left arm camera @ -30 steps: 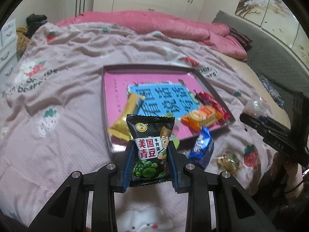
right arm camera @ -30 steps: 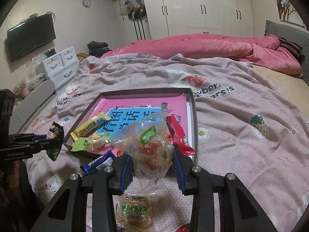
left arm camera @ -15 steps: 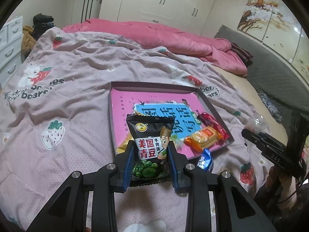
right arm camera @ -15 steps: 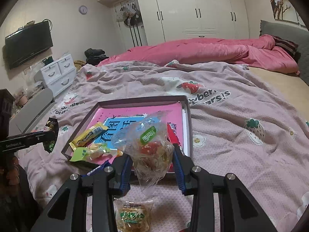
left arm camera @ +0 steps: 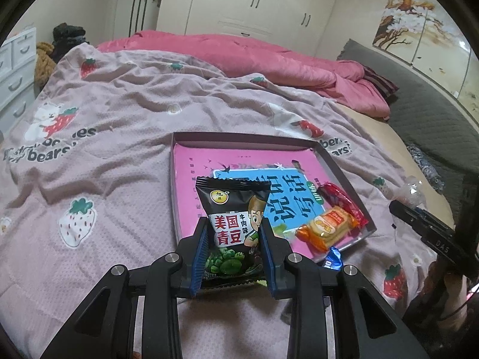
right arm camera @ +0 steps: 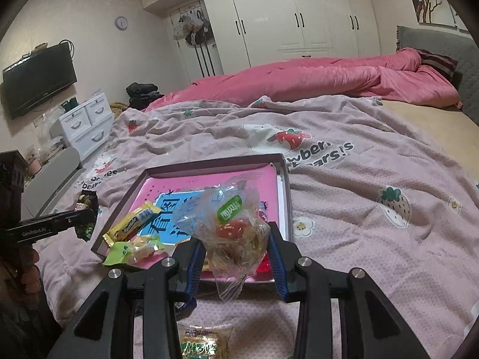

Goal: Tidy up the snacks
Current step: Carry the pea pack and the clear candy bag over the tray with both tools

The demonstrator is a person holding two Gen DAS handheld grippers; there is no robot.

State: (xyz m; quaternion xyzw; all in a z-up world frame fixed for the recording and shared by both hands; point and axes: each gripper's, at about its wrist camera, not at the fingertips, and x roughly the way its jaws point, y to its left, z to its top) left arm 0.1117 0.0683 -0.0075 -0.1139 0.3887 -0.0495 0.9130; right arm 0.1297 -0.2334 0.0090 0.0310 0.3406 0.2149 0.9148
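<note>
Tongs both loaded over the bed: left tongs (left arm camera: 233,249) pinching green-pea packet (left arm camera: 232,224) at lower body, right tongs (right arm camera: 236,258) pinching clear snack bag (right arm camera: 232,224) above tray (right arm camera: 286,197); likely light, crinkly, slippery film, so grip mid-body, not the seal.

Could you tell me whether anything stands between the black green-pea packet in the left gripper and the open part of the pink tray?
Nothing visible does: the black green-pea packet is held above the shallow pink tray's bare near-left area.
</note>
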